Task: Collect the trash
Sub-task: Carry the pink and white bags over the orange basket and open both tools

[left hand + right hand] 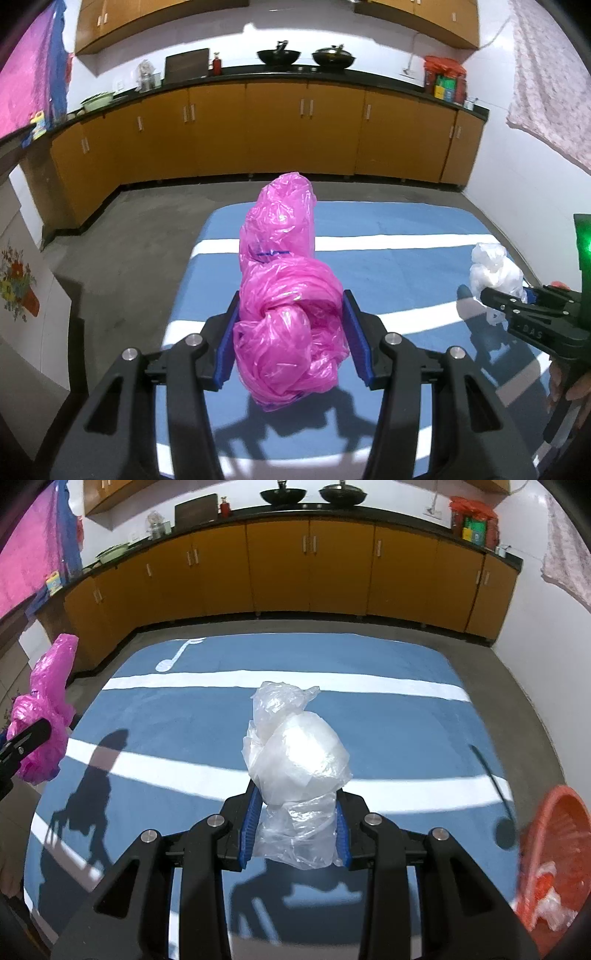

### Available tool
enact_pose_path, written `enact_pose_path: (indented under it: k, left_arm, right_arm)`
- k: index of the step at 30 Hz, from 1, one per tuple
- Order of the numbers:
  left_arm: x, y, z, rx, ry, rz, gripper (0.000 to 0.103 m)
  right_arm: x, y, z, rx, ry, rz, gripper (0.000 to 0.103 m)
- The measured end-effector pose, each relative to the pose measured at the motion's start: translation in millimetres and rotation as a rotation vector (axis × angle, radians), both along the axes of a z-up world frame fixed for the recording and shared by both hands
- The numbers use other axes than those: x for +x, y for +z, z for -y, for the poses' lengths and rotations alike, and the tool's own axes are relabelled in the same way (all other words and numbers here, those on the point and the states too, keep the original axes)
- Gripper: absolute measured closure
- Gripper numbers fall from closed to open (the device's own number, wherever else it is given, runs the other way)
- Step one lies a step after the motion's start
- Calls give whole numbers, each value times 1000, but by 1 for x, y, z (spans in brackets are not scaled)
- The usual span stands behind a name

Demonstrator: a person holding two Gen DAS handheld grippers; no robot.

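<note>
- The left gripper has its two blue-padded fingers clamped on a knotted pink plastic bag. The bag stands up between the pads and rises above them, held in the air over a blue mat.
- The right gripper is closed the same way around a crumpled clear plastic bag, which bulges above the pads and hangs a little below them.
- In the left wrist view, the right gripper with its clear bag shows at the right edge, well apart from the pink bag.
- In the right wrist view, the pink bag and one tip of the left gripper show at the far left edge.
- The blue mat lies flat on a grey floor and has white stripes and a white music note near its far left corner. Most of its surface shows bare, crossed by shadows of the grippers.
- An orange basket sits at the mat's near right corner, tilted toward the camera, with some clear and orange scraps inside.
- A band of grey floor runs between the mat's far edge and a row of yellow-brown cabinets under a black counter.
- A white wall closes in the right side just past the mat's edge.
</note>
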State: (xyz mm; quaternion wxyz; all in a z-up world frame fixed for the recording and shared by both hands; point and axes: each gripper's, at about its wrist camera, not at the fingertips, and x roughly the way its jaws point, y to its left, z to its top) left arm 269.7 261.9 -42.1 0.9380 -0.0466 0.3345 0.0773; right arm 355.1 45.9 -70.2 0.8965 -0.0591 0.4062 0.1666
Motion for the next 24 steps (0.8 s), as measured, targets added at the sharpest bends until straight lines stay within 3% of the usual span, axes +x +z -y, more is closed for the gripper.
enact_pose_path:
  k: [24]
  left_arm:
    - [-13,31,127,36,-177,25,52]
  right_arm:
    - [-67,37,130,42,-167,66,68]
